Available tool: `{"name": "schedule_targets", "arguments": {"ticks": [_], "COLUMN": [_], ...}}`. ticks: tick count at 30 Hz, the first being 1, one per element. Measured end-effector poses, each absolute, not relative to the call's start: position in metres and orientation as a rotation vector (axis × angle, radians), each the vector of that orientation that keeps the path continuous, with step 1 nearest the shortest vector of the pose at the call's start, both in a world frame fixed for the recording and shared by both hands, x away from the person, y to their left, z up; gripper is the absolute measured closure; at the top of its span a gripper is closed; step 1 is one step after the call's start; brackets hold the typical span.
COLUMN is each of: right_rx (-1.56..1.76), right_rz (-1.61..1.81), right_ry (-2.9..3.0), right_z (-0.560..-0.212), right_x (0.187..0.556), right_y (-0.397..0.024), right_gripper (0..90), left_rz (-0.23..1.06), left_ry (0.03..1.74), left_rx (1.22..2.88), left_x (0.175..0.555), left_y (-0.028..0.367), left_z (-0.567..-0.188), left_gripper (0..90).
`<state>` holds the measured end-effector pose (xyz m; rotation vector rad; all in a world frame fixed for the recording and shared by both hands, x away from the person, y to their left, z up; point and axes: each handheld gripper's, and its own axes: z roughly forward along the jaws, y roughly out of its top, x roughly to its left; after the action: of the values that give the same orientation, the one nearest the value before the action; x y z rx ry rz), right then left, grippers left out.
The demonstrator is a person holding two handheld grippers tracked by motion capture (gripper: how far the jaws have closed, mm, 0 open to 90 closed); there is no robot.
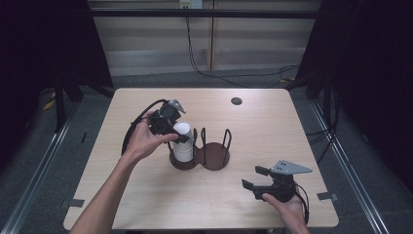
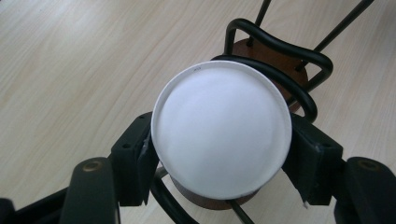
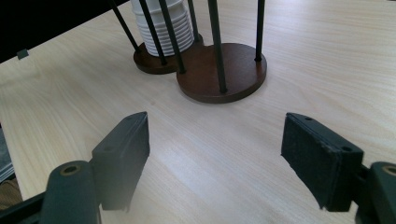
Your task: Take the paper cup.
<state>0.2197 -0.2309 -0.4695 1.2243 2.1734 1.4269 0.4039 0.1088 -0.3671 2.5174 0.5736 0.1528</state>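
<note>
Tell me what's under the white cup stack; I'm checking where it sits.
The cup stack stands upside down on the left round of a brown wooden holder, ringed by black wire posts. The stack hides the wood directly beneath it.

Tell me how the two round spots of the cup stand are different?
The left spot holds a stack of white cups, upside down; the right spot has bare brown wood. The left tool closes around the top cup; the right tool sits open, away from the right spot. Both spots have black wire posts.
</note>
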Motion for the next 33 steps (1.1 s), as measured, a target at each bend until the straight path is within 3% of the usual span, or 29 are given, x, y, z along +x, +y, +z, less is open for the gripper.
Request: {"name": "schedule_targets", "arguments": {"ticks": [33], "right_rx": [1.225], "right_rz": [1.434], "right_ry": [2.151], "right_z": [-0.468], "right_x": [0.219], "right_y": [-0.232], "right_gripper": [23.3], "left_rz": [0.196], "left_ry": [0.565], "left_rx": [2.382], "left_x": [0.394], "left_y": [0.130], "left_z": [-0.343], "left_gripper": [35.0]}}
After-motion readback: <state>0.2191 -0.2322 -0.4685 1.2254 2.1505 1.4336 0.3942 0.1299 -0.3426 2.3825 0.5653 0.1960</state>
